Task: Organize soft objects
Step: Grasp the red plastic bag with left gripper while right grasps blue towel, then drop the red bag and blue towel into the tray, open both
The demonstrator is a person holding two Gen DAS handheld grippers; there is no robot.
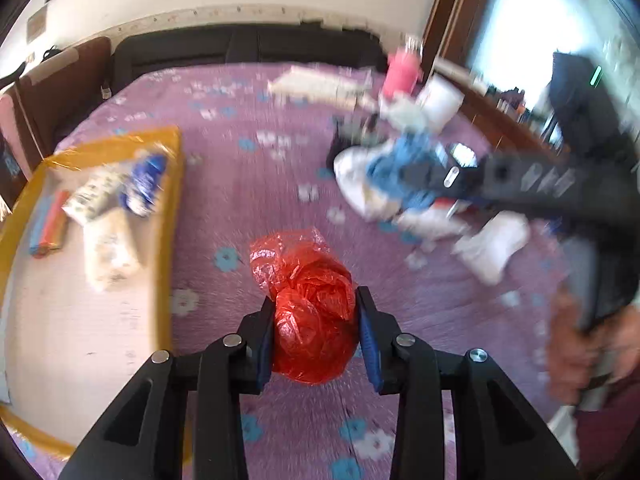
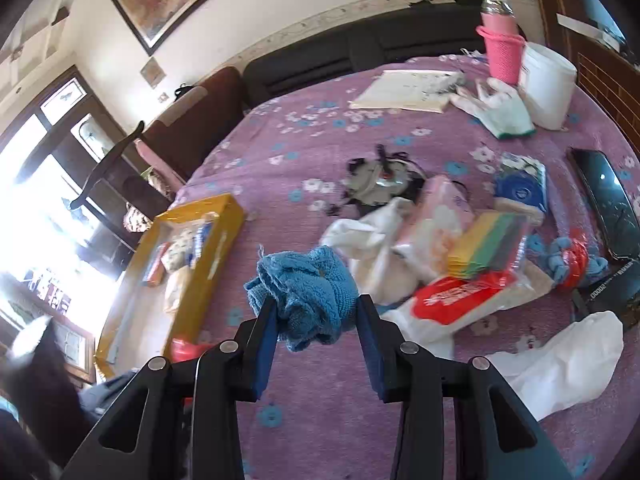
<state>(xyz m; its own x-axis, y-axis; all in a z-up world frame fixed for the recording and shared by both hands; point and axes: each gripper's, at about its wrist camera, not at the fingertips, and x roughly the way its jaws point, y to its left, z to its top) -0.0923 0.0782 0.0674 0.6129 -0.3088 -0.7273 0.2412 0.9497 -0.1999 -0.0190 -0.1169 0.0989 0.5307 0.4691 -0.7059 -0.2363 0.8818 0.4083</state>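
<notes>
Clamping red bag point(image 1: 314, 316), left hand-held gripper point(image 1: 316, 336); right point(image 2: 316, 334) on blue cloth point(image 2: 306, 294); yellow box point(image 2: 224, 216) w/ packets (blurry).

Legible text: none. Red-and-white packet point(image 2: 460, 296), just right of the blue cloth point(image 2: 308, 292): white print, unreadable. Black device point(image 2: 612, 276), far right of the cloth: small white lettering, unreadable.

1. A purple flowered bedspread point(image 2: 320, 152) is covering the bed.
2. A yellow box point(image 2: 224, 216) is sitting on it at the left.
3. Lying at the right — papers point(image 2: 404, 90), white gloves point(image 2: 500, 108), a white bag point(image 2: 560, 364), sponges point(image 2: 488, 248).
</notes>
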